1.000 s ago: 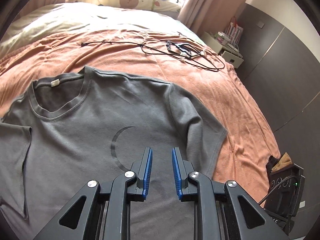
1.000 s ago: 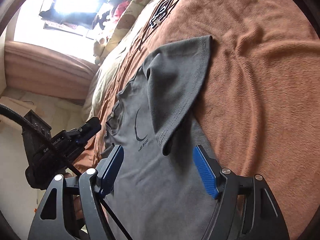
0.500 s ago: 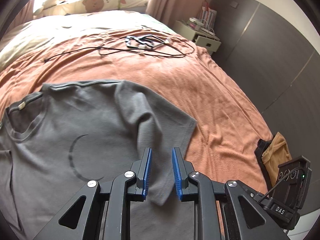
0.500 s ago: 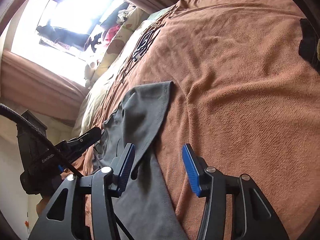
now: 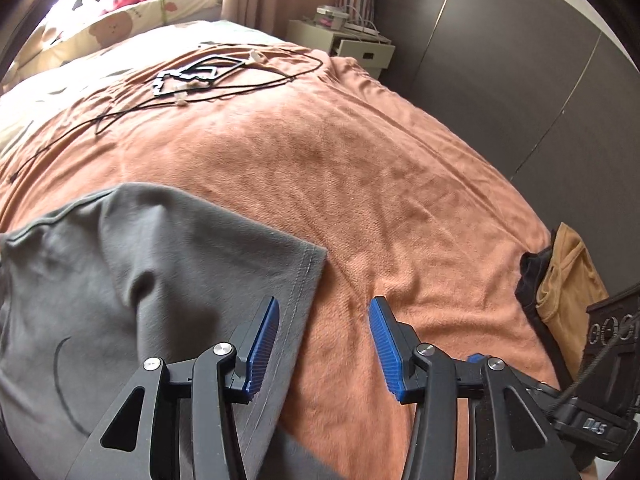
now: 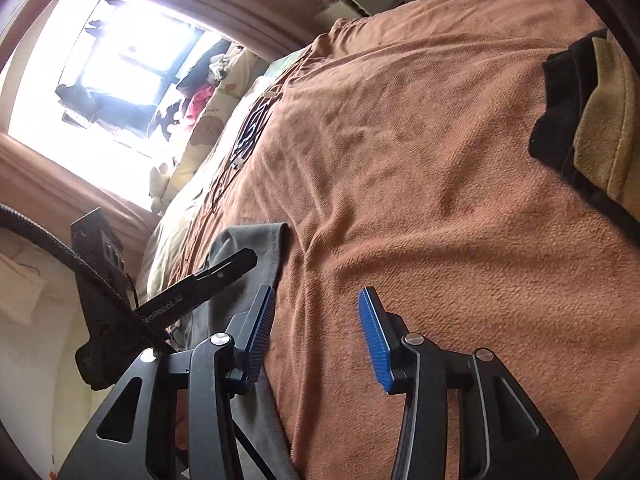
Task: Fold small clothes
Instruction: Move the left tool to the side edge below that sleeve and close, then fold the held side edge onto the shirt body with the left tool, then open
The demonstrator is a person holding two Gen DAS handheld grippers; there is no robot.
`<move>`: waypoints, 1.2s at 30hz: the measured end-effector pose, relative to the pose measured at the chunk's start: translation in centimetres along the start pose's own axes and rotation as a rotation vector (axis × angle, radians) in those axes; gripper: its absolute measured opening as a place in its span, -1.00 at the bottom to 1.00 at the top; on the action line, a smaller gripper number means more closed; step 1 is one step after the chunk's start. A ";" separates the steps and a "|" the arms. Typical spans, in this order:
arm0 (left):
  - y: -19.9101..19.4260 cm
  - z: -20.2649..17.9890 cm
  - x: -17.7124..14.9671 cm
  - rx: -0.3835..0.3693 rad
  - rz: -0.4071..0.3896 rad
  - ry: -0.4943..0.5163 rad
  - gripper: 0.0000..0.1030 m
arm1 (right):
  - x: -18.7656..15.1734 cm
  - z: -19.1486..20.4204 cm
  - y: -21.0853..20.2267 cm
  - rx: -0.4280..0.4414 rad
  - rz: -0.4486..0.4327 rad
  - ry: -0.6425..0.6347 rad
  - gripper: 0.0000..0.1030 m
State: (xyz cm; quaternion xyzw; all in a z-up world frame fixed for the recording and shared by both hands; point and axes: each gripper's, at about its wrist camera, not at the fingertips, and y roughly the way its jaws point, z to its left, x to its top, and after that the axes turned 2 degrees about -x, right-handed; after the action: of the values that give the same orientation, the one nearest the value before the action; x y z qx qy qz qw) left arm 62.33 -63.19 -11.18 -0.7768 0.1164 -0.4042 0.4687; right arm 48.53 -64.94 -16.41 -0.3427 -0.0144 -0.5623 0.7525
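A grey T-shirt (image 5: 120, 280) with a dark crescent print lies flat on the orange blanket (image 5: 380, 168). Its right sleeve points toward the middle of the bed. My left gripper (image 5: 322, 346) is open and empty, straddling the sleeve's hem edge just above it. In the right wrist view the shirt's sleeve (image 6: 256, 248) shows at lower left. My right gripper (image 6: 316, 332) is open and empty over bare blanket beside the shirt's edge. The other gripper's body (image 6: 160, 308) shows at its left.
Black cables (image 5: 200, 76) lie tangled at the far side of the bed. A white nightstand (image 5: 352, 44) stands by dark wardrobe doors. A black and yellow cloth (image 5: 560, 292) hangs at the bed's right edge. Pillows and toys sit under the window (image 6: 120, 64).
My left gripper has moved right from over the shirt's chest to the sleeve hem and has opened wide. My right gripper has swung right, off the shirt onto bare blanket.
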 end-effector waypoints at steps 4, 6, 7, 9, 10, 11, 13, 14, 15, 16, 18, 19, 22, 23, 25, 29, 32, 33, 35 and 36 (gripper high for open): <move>2.9 0.3 0.6 0.030 0.028 0.006 -0.04 | -1.0 -0.4 -0.9 0.008 -0.008 0.029 -0.19; 4.3 0.7 0.8 0.043 0.044 -0.009 -0.04 | -1.5 -0.1 -1.0 0.017 -0.002 0.027 -0.19; 4.9 0.9 0.9 0.051 0.052 -0.018 -0.04 | -1.5 0.0 -1.1 0.022 0.002 0.024 -0.19; 6.0 1.1 1.0 0.057 0.062 -0.037 -0.04 | -1.9 0.4 -1.0 0.020 0.008 0.009 -0.19; 6.3 1.1 1.1 0.066 0.059 -0.039 -0.05 | -1.9 0.4 -0.9 0.016 0.008 0.006 -0.19; 6.5 1.0 1.1 0.081 0.055 -0.036 -0.13 | -1.9 0.4 -1.0 0.016 0.009 0.004 -0.19; 6.8 1.1 1.2 0.121 0.052 -0.037 -0.45 | -1.9 0.2 -1.0 0.021 0.012 0.010 -0.19; 6.8 1.3 1.3 0.127 0.050 -0.046 -0.60 | -1.9 0.2 -1.1 0.021 0.013 0.009 -0.19; 6.6 1.6 1.4 0.121 0.047 -0.060 -0.71 | -1.8 0.1 -1.1 0.021 0.013 0.007 -0.19; 6.4 1.8 1.6 0.119 0.044 -0.069 -0.81 | -1.7 0.3 -0.9 0.022 0.013 0.007 -0.19; 5.7 2.2 1.8 0.105 0.038 -0.083 -0.82 | -1.6 0.5 -0.9 0.031 0.016 0.009 -0.19; 5.3 2.2 1.9 0.100 0.033 -0.083 -0.82 | -1.4 0.6 -0.8 0.035 0.017 0.005 -0.19; 3.7 2.2 2.1 0.103 0.012 -0.071 -0.82 | -1.0 1.0 -0.3 0.044 0.017 -0.001 -0.19; 3.0 2.2 2.2 0.103 0.005 -0.068 -0.82 | -0.9 1.1 -0.2 0.052 0.018 0.001 -0.19; 1.6 2.6 2.3 0.110 -0.007 -0.067 -0.82 | -0.8 1.3 0.2 0.058 0.019 0.002 -0.19; -1.6 4.1 2.3 0.104 -0.043 -0.092 -0.82 | -1.1 1.7 0.5 0.064 0.027 -0.014 -0.19; -4.3 5.7 1.8 0.130 -0.063 -0.114 -0.82 | -1.3 1.9 0.6 0.074 0.031 -0.015 -0.19; -5.0 6.2 1.6 0.136 -0.070 -0.118 -0.82 | -1.3 2.1 0.8 0.076 0.034 -0.023 -0.19; -6.4 7.5 1.2 0.152 -0.083 -0.142 -0.82 | -1.3 2.6 1.0 0.086 0.042 -0.046 -0.19; -7.0 8.2 1.0 0.156 -0.087 -0.158 -0.82 | -1.4 2.7 1.1 0.089 0.043 -0.049 -0.19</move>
State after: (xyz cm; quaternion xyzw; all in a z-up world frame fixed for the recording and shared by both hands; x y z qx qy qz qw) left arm 67.61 -54.81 -6.87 -0.7715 0.0136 -0.3696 0.5177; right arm 49.97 -62.19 -15.43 -0.3229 -0.0505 -0.5361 0.7783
